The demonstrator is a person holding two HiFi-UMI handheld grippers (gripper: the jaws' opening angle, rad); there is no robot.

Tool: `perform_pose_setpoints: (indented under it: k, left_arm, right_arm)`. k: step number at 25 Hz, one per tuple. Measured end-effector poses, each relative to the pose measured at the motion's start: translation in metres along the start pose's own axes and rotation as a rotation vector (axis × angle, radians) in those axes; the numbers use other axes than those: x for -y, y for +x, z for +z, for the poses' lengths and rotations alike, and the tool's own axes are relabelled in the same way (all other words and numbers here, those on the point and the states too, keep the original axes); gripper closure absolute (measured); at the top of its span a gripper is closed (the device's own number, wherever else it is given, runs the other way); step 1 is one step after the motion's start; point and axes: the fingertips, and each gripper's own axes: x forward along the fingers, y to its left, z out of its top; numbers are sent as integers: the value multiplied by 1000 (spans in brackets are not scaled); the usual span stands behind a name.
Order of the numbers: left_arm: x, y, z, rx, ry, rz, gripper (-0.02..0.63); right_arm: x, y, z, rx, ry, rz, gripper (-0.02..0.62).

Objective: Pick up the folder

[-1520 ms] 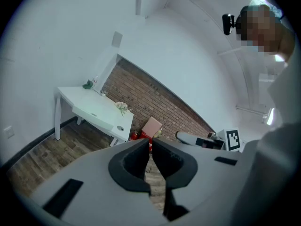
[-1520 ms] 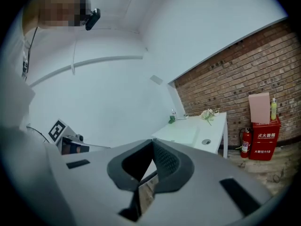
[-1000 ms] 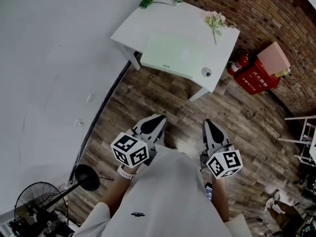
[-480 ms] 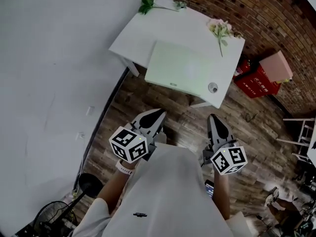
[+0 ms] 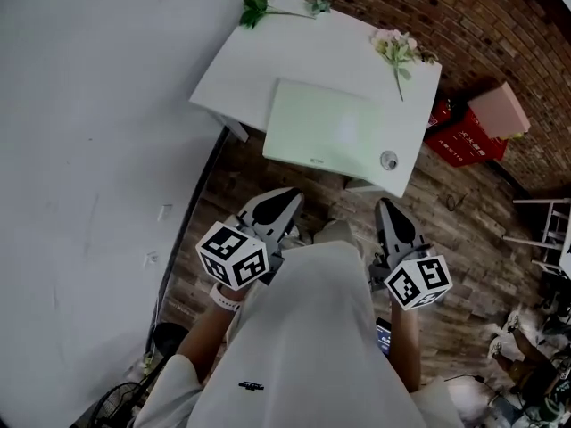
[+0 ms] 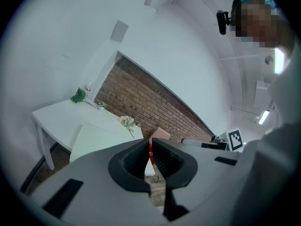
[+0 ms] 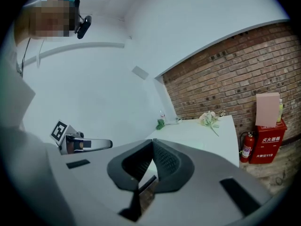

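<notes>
A pale green folder (image 5: 326, 132) lies flat on the white table (image 5: 232, 74), its near edge along the table's front edge; it also shows as a pale slab (image 6: 91, 138) in the left gripper view. My left gripper (image 5: 287, 198) and right gripper (image 5: 385, 207) hover over the wooden floor, short of the table, both shut with nothing between their jaws. In each gripper view the jaw tips meet: left gripper (image 6: 150, 141), right gripper (image 7: 152, 141).
Flower sprigs lie on the table: a green one (image 5: 256, 7) at the back, a pink one (image 5: 396, 50) at the right. A small round object (image 5: 389, 160) sits near the front right corner. A red box (image 5: 464, 136) stands by the brick wall (image 5: 500, 34).
The table and folder have come closer and lower in the head view as the person walked forward. Both grippers advanced with the body and stayed shut.
</notes>
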Motion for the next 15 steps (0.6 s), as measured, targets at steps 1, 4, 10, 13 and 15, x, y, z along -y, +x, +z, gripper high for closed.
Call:
perform_pose_setpoints:
  k: [1, 4, 10, 13, 15]
  left_arm:
    - [-1, 1, -1, -1, -10, -1, 572]
    - [-3, 7, -4, -13, -27, 2, 572]
    - [-8, 25, -3, -39, -33, 24, 572]
    - [-15, 30, -5, -56, -37, 43, 572]
    - [-19, 34, -8, -70, -35, 56, 572]
  right_arm:
    - [0, 2, 0, -2, 0, 3, 588]
    - [6, 5, 2, -9, -1, -3, 588]
    - [31, 12, 5, -21, 17, -24, 588]
    - [38, 17, 3, -23, 26, -16, 588]
    - [42, 20, 1, -32, 33, -12, 588]
